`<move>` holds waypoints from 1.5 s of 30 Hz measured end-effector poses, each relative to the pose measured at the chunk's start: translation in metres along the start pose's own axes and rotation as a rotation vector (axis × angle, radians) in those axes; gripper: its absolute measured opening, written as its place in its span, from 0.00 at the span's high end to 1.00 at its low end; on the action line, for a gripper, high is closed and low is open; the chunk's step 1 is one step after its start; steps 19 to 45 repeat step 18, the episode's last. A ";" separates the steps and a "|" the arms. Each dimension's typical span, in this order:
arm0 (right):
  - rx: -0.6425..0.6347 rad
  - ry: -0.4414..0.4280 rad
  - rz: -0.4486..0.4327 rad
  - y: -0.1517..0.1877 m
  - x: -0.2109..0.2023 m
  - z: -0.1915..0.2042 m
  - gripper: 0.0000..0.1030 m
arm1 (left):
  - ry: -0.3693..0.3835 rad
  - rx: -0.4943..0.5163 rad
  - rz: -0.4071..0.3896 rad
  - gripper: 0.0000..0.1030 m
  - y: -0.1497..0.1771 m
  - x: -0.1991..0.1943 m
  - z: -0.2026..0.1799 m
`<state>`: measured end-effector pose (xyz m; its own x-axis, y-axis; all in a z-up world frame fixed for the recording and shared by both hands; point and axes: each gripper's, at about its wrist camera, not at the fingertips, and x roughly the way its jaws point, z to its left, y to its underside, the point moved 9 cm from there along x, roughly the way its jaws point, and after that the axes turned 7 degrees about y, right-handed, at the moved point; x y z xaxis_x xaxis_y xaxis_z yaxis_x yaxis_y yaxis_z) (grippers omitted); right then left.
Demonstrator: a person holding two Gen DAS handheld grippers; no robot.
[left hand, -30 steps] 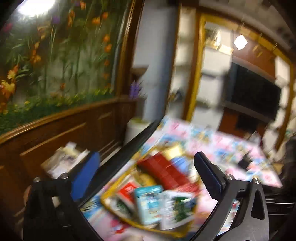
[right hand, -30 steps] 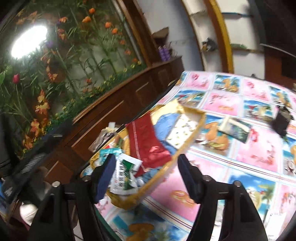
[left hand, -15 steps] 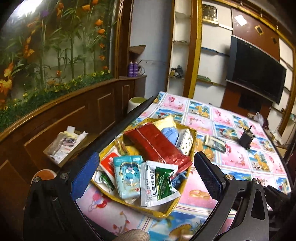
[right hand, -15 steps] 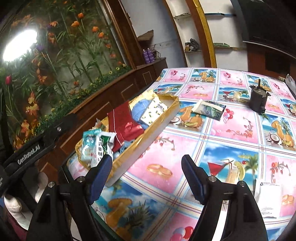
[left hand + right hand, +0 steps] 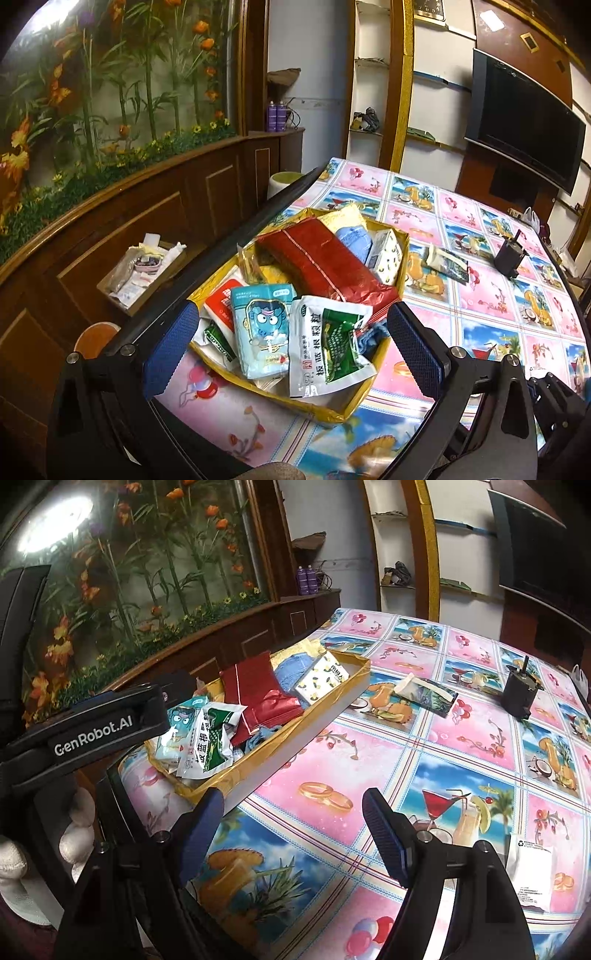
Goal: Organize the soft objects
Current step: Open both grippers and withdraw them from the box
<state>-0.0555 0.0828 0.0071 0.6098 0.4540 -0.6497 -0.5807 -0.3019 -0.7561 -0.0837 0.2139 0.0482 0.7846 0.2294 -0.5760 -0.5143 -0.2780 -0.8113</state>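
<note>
One gold box (image 5: 334, 411) on the table holds one long red packet (image 5: 325, 262), one green-and-white sachet (image 5: 328, 350), one light-blue cartoon tissue pack (image 5: 262, 332), one blue cloth (image 5: 352, 238) and one white patterned pack (image 5: 386, 254). Outside it lie one dark printed pouch (image 5: 424, 696), one white sachet (image 5: 530, 871) and one small black device (image 5: 521, 694). Two purple bottles (image 5: 277, 115) stand on the far counter.

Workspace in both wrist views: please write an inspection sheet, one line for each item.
Surface: table under a picture-print cloth.
Job's things: gold tray holds red pouch, green-white sachet, cartoon tissue pack; dark tissue pack and white packet lie outside.
Clutter: black device.
Grippers: left gripper and right gripper, jaws open, empty.
Cables: nothing seen.
Surroundings: television, flower mural.
</note>
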 end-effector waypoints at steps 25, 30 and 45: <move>-0.021 0.025 0.033 0.002 0.013 0.014 0.25 | 0.037 0.007 0.048 0.00 0.011 0.009 0.011; -0.021 0.025 0.033 0.002 0.013 0.014 0.25 | 0.037 0.007 0.048 0.00 0.011 0.009 0.011; -0.021 0.025 0.033 0.002 0.013 0.014 0.25 | 0.037 0.007 0.048 0.00 0.011 0.009 0.011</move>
